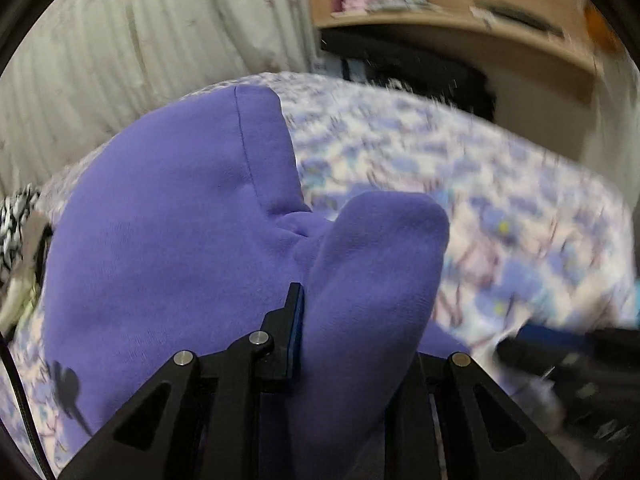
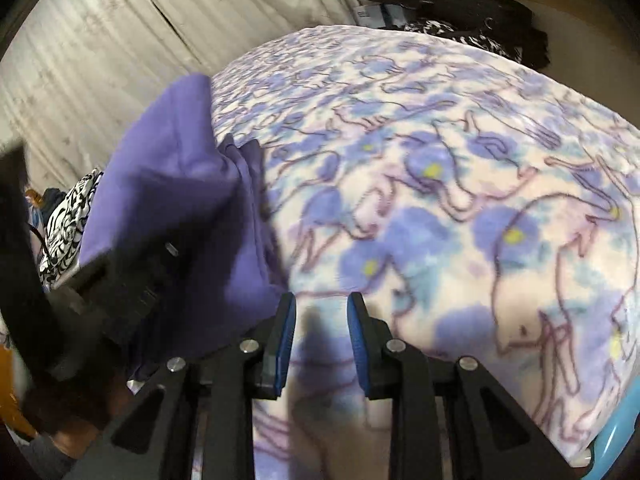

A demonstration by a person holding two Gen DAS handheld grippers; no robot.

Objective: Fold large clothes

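Observation:
A large purple garment (image 1: 168, 232) lies on a floral blanket (image 1: 460, 184). My left gripper (image 1: 340, 320) is shut on a thick fold of it, and the cloth bulges up over the right finger and hides it. In the right wrist view the purple garment (image 2: 176, 184) lies at the left, with the left gripper (image 2: 120, 280) blurred on it. My right gripper (image 2: 322, 312) hangs over the bare blanket (image 2: 460, 200) just right of the garment's edge. It stands open, with nothing between its blue pads (image 2: 286, 336). At the right of the left wrist view the right gripper (image 1: 560, 352) shows as a blur.
A pale curtain (image 1: 140, 40) hangs behind the bed. A wooden shelf (image 1: 440, 12) with small items stands at the back right, with dark things (image 1: 420, 76) below it. A black-and-white patterned cloth (image 2: 68, 228) lies at the left edge. A light blue rim (image 2: 616, 436) shows at the lower right.

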